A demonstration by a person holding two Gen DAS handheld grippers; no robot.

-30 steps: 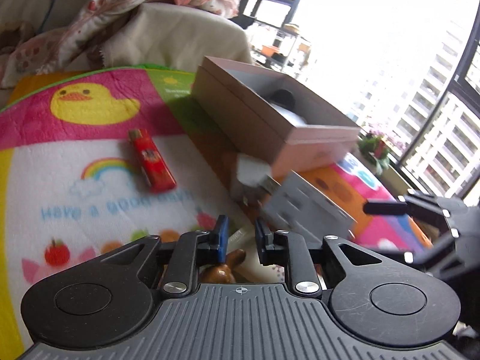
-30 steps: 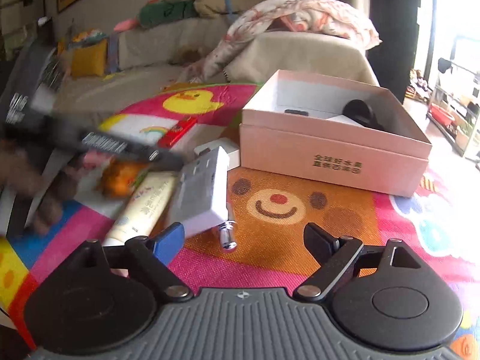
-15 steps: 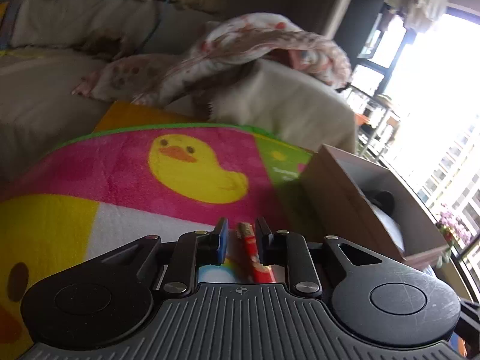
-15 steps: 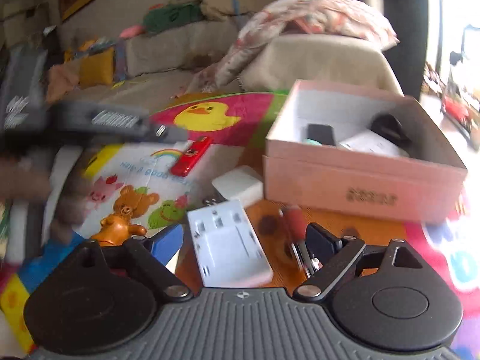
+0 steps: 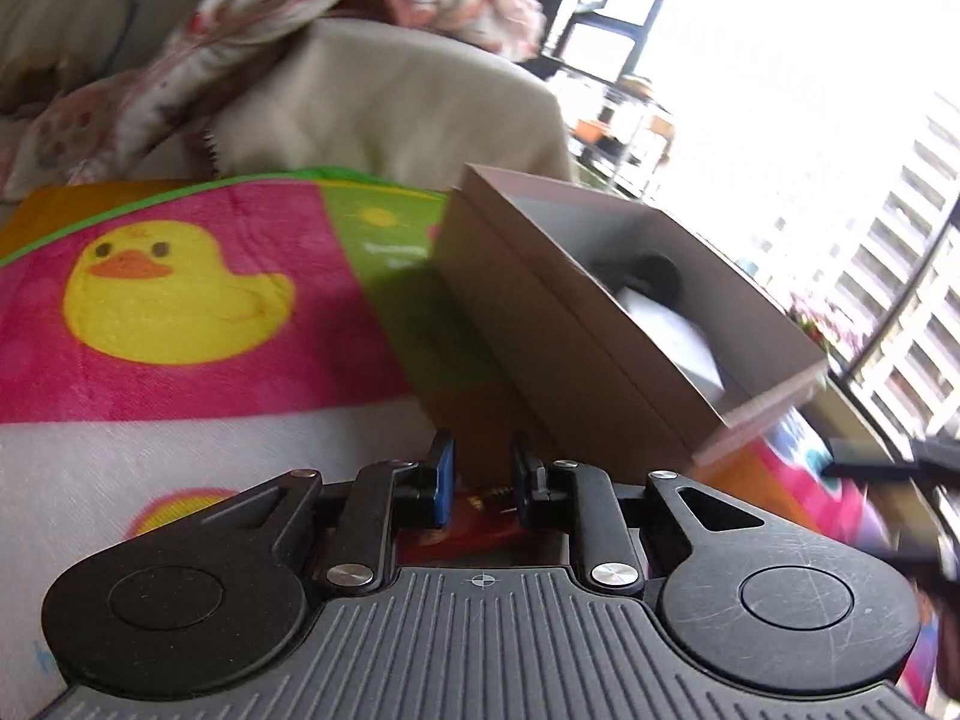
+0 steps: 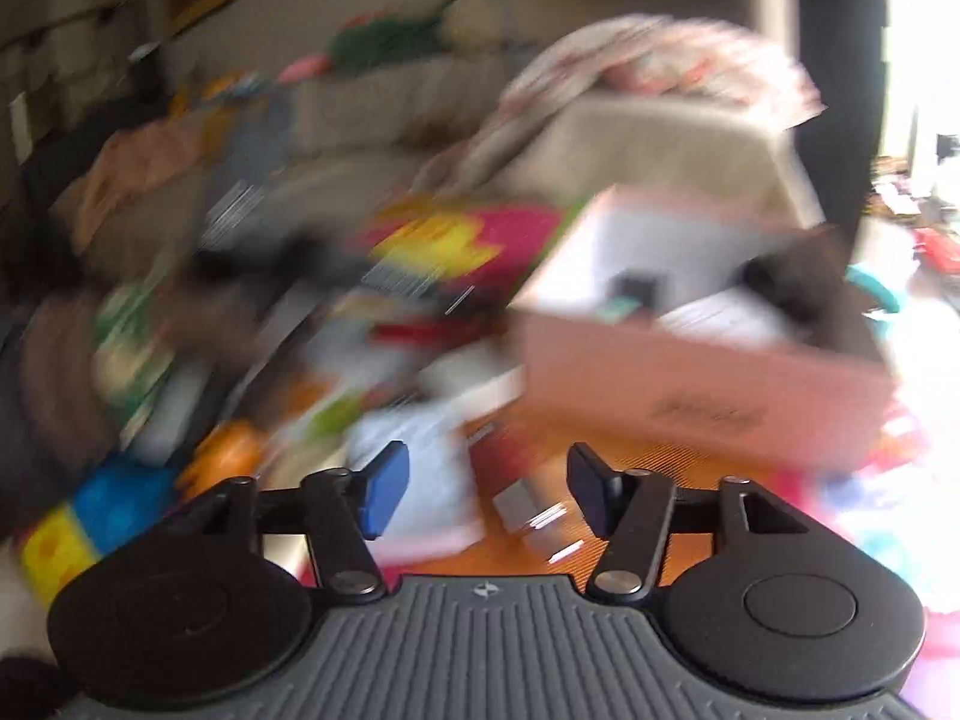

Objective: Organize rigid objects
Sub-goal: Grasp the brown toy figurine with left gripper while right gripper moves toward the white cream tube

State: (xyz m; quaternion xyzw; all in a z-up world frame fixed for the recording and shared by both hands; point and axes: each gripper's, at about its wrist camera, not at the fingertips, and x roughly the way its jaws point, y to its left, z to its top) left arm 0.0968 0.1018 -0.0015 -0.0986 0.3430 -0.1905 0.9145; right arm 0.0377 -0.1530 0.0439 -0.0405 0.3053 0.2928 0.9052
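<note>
While pink box (image 5: 576, 324) already has few bits inside, job looks maybe halfway. Left hand-held gripper (image 5: 480, 480) clenched, red lighter (image 5: 480, 531) under its jaws, held or not, can't tell. Right hand-held gripper (image 6: 480, 489) half-closing around white adapter (image 6: 432, 480), not pinched. Orange toy (image 6: 231, 456) waits near left on mat.

Both wrist views low over blanket (image 5: 180, 384), sharing pink box (image 6: 690, 384).

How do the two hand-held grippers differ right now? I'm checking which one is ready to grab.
Left hand-held gripper: jaws nearly together, red thing low between them. Right hand-held gripper: jaws wider, just been closing, over a blurred white block. Both face the pink box.
</note>
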